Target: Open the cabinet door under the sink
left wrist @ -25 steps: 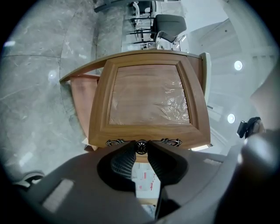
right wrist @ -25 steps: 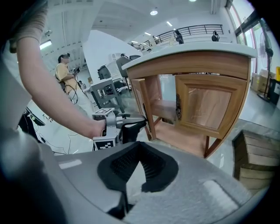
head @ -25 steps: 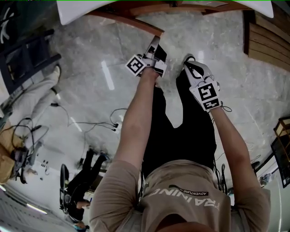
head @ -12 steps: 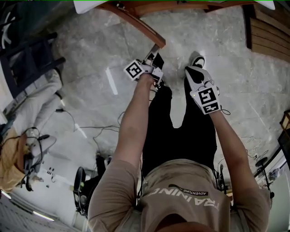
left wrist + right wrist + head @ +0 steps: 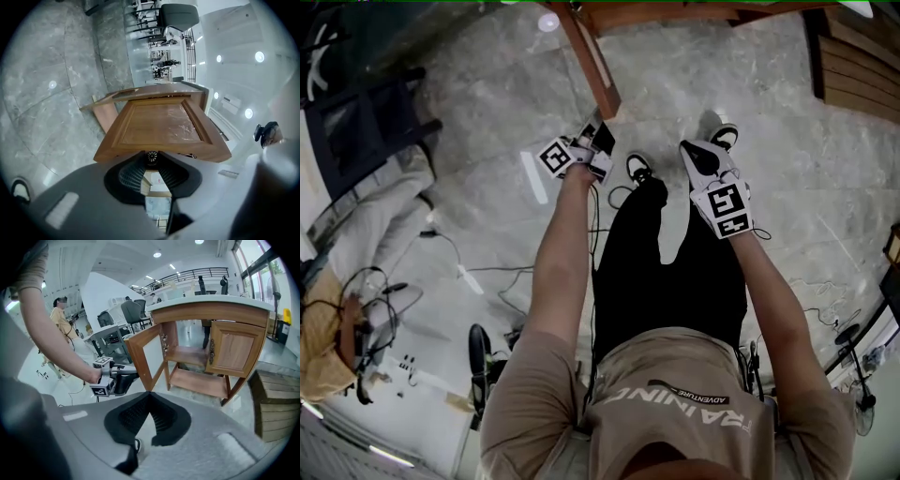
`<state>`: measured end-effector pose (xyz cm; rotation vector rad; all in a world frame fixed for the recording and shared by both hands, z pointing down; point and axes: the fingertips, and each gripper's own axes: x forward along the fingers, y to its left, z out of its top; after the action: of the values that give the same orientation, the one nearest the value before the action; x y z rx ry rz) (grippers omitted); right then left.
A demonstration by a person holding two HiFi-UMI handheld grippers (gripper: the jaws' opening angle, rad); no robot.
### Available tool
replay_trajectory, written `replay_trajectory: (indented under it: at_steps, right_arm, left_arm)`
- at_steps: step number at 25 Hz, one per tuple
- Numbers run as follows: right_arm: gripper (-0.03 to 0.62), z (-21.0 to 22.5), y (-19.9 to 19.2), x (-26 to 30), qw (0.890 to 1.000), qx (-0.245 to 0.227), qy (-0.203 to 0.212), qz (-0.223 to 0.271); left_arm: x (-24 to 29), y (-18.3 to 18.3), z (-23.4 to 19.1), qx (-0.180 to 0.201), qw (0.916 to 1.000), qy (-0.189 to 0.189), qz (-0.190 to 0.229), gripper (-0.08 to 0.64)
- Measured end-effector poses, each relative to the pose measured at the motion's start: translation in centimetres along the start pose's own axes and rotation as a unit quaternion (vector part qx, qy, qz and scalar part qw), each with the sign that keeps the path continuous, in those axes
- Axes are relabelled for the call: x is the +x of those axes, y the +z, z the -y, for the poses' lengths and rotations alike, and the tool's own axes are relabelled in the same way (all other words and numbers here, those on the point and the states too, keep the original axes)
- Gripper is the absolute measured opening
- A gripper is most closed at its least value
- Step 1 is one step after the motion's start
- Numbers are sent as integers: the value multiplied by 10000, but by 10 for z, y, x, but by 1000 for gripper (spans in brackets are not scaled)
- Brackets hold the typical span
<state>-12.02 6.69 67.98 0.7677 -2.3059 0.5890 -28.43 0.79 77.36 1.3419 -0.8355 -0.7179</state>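
Drawn back toward the person [image 5: 675, 281] since the earlier frames, the fingers [image 5: 127, 174] of the left gripper [image 5: 598, 141] are clenched on the round knob [image 5: 151, 158] of the cabinet door [image 5: 159, 124], which is swung wide open beneath the white bench [image 5: 211, 303]; the fingers [image 5: 171, 420] of the right gripper [image 5: 149, 397] are closed on nothing.

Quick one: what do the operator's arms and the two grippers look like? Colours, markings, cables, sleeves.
The left gripper and the right gripper both have pale grey moulded bodies, with black ribbed pads inside the jaws. Each carries a white cube printed with black square markers. A thin dark cable loops out by each wrist. The arms are bare below short beige T-shirt sleeves.
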Motion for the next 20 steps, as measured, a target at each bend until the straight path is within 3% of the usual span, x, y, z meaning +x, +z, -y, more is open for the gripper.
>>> replay_trajectory:
  at_steps: [4,6,8,11,13,15,17,20]
  right_arm:
    - [2,-17,-1,0,9999,118,15,-18]
    - [2,-25,2,-1,9999,152,34,-12]
    - [2,-33,8,-4,9999,131,101,31]
    - [2,-36,13,-10,9998,23,194,64]
    - [2,-32,11,-15,9997,-46,233,31]
    - [2,-25,10,-21,9997,-105,198,-1]
    - [2,-19,13,-31,9998,-150,155,15]
    - [2,-10,15,-44,9997,-228,126,31]
  left_arm:
    - [-21,27,-1,254,9991,224,-239,100]
    - [-19,28,3,327,9979,277,-491,98]
    - [-17,27,7,307,9979,317,-477,104]
    - [-23,23,12,336,9989,339,-9,103]
    - [-33,11,19,265,9983,313,423,15]
    - [-48,-1,26,236,9956,375,825,14]
    - [-69,-12,25,493,9916,700,974,14]
    - [-99,-30,18,1274,9774,1492,788,14]
